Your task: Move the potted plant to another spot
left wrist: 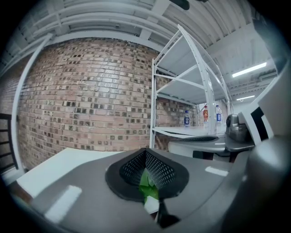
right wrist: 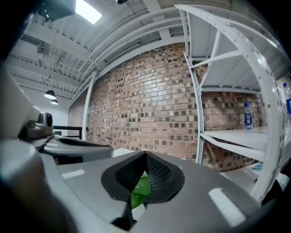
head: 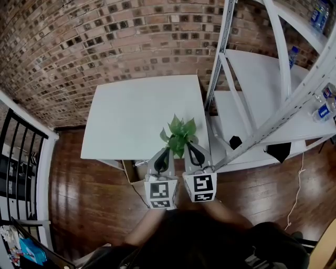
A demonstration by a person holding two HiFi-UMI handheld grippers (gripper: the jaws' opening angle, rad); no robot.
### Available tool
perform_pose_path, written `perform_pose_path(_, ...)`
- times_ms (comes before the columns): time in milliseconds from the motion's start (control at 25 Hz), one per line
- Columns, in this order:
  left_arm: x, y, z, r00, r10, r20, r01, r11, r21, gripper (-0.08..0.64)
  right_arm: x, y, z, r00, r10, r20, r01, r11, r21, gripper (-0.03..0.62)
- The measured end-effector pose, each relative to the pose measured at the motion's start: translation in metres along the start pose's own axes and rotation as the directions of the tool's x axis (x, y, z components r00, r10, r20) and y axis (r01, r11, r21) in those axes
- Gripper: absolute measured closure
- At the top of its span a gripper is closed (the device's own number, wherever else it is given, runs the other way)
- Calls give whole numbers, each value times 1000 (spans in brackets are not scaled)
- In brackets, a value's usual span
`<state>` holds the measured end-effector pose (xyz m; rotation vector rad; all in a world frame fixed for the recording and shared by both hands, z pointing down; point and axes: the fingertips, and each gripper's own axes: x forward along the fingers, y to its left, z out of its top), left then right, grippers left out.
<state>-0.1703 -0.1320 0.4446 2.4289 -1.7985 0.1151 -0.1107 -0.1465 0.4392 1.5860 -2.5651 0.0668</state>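
A white table (head: 131, 115) stands against a brick wall (head: 105, 42). A white metal rack (head: 247, 105) holding water bottles (left wrist: 187, 118) rises just right of it. The potted plant (head: 179, 134) is at the table's near right corner, with bright green pointed leaves and its pot hidden. The left gripper (head: 164, 153) and right gripper (head: 193, 151) flank it, each with jaws closed on it and leaf showing between the pads.

a curved-looking red brick wall (head: 105, 42) backs the room. a white counter (head: 136, 115) stands against it on a glossy dark wooden floor (head: 84, 199). to the right rises a white metal shelving rack (head: 219, 58) carrying water bottles (left wrist: 187, 118). a black railing (head: 23, 152) runs at the left. a ceiling strip light (right wrist: 88, 11) glows overhead, with a pendant lamp (right wrist: 50, 94) farther off.
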Motion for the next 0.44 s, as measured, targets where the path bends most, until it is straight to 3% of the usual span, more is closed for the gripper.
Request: perform_pose_path(440, 0, -1, -2, 1000, -1, -2, 1, 1000, 6, 545, -4, -1, -7, 1000, -9, -11, 9, 1000, -20, 591)
